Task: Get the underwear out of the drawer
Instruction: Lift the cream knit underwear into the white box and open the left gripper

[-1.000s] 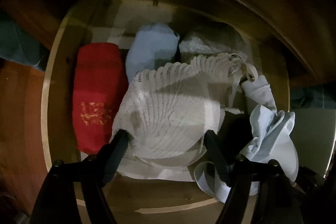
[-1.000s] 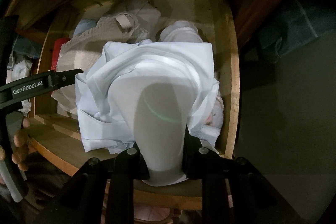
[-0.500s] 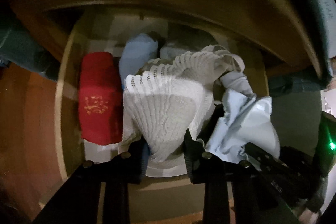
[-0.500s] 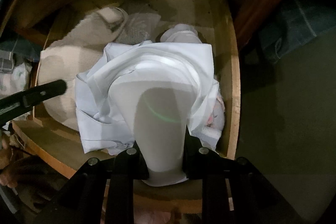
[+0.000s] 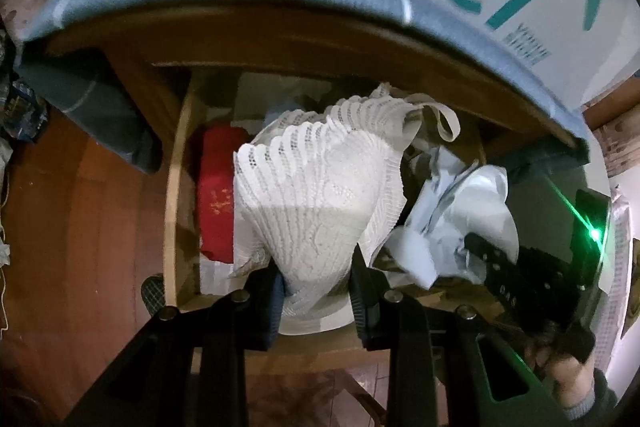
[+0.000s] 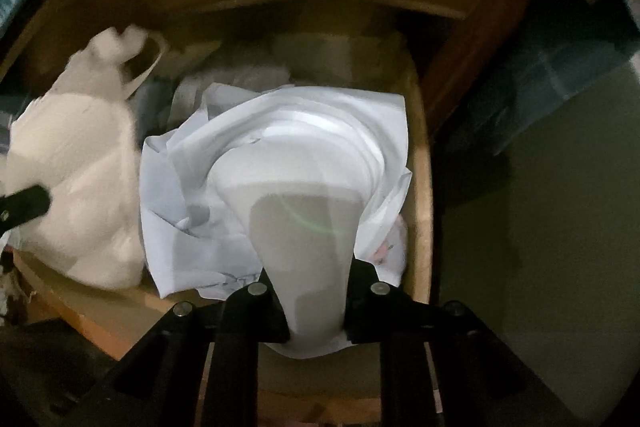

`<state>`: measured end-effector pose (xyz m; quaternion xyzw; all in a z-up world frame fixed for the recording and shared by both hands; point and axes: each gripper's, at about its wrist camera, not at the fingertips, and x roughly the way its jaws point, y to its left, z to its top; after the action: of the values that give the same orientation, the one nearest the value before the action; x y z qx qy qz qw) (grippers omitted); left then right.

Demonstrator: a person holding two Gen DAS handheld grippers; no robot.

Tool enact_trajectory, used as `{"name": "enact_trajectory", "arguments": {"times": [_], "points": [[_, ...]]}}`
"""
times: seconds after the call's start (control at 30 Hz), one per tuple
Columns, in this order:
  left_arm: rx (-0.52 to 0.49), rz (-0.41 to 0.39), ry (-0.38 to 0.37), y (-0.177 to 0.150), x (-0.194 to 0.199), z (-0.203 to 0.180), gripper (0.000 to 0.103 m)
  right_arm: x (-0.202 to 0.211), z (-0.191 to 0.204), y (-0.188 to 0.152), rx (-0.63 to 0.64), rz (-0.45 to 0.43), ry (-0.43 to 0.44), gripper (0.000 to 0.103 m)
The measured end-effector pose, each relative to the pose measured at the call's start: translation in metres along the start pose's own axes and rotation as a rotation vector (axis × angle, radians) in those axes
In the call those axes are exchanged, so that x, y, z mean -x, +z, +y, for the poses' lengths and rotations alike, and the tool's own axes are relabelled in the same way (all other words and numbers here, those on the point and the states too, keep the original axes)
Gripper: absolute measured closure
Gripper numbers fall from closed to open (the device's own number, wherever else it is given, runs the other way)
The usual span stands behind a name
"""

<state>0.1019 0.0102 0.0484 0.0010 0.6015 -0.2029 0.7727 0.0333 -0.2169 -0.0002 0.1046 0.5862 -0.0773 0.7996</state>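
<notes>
Left gripper (image 5: 316, 283) pinches the white lace garment (image 5: 320, 195), bunched above the drawer (image 5: 173, 211) beside a red folded item (image 5: 216, 195); right gripper (image 6: 316, 303) pinches the pale blue underwear (image 6: 280, 163), which drapes over the drawer; both look gripped, neither clear yet.

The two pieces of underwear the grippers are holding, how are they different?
The lacy underwear is cream, ribbed and full of little holes; the smooth underwear is pale blue-white and plain. The left gripper pinches the lacy one; the right gripper pinches the smooth one. Both are bunched and held above the wooden drawer.
</notes>
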Motion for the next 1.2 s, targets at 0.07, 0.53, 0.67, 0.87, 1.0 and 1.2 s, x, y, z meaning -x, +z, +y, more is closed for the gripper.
{"name": "enact_trajectory", "arguments": {"times": [0.07, 0.53, 0.67, 0.87, 1.0, 1.2], "points": [[0.005, -0.01, -0.003, -0.002, 0.005, -0.004, 0.075, 0.007, -0.002, 0.001, -0.017, -0.038, -0.003, 0.087], [-0.056, -0.098, -0.019, -0.01, 0.08, -0.015, 0.075, -0.006, -0.007, 0.004, -0.015, -0.011, -0.051, 0.087], [-0.091, -0.115, -0.027, -0.012, 0.107, -0.021, 0.075, -0.012, -0.006, 0.009, -0.011, -0.004, -0.05, 0.087], [-0.106, -0.147, -0.035, -0.019, 0.148, -0.028, 0.076, -0.013, -0.007, 0.01, -0.017, -0.003, -0.047, 0.087], [-0.119, -0.171, -0.084, -0.022, 0.174, -0.033, 0.077, -0.013, -0.008, 0.008, -0.018, 0.001, -0.046, 0.087], [-0.137, -0.266, -0.097, -0.007, 0.232, -0.043, 0.077, -0.013, -0.008, 0.01, -0.018, 0.006, -0.048, 0.087]]}}
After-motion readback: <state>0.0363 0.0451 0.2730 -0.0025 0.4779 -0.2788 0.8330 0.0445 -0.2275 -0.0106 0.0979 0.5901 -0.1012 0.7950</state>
